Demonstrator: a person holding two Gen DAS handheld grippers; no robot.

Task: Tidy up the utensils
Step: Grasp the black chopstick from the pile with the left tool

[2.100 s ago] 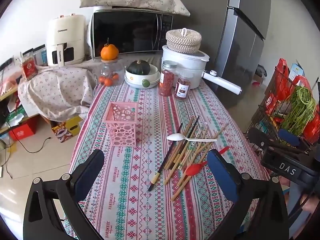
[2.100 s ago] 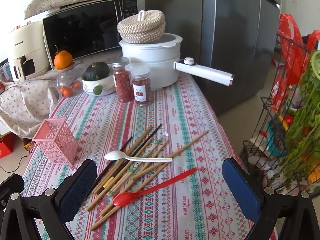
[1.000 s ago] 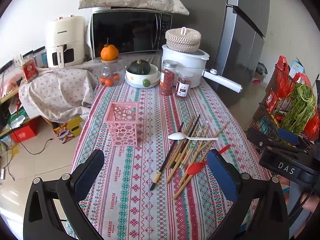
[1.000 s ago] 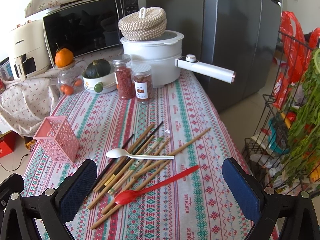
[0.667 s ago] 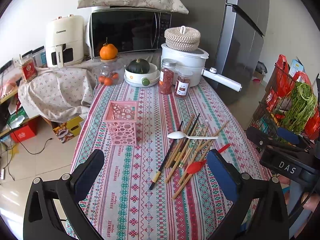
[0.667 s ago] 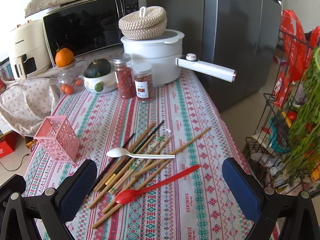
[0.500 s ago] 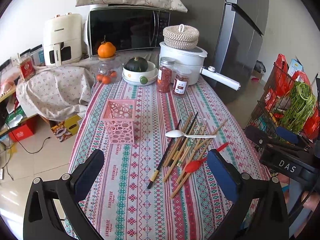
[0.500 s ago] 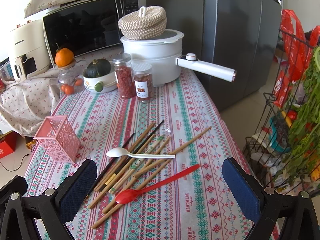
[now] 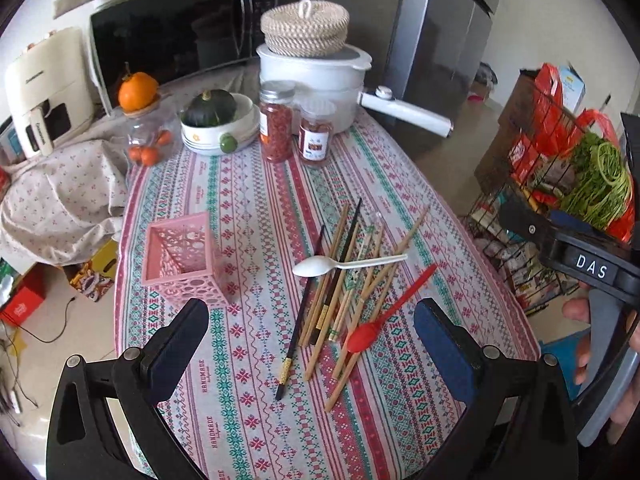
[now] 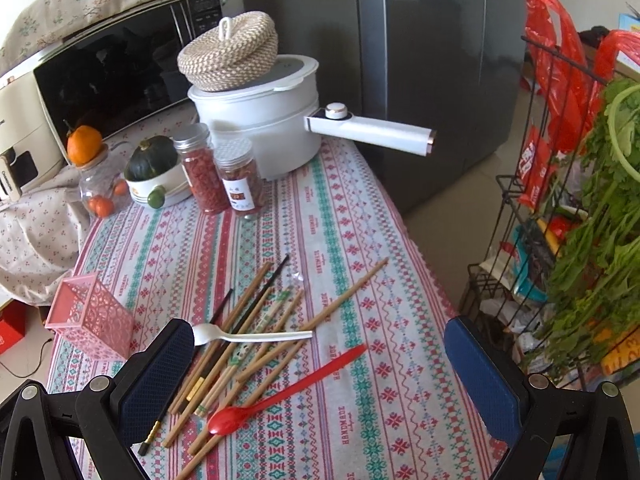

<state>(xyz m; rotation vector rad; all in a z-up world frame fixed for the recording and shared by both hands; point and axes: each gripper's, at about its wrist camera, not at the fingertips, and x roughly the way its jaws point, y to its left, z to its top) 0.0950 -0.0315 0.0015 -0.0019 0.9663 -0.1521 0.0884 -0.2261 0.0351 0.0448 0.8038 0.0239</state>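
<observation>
Utensils lie loose on the patterned cloth of the table: a fan of wooden and dark chopsticks, a white spoon laid across them, and a red spoon at the near right of the pile, its handle angled toward the far right. Pink perforated holder stands upright to the left of the pile, apart from it, nothing visible inside. Left gripper is spread wide and holds nothing, hovering above the near end of the pile. Right gripper is likewise spread wide and empty, above the same pile. At the table's far end: two spice jars, white pot, bowl with a squash.
</observation>
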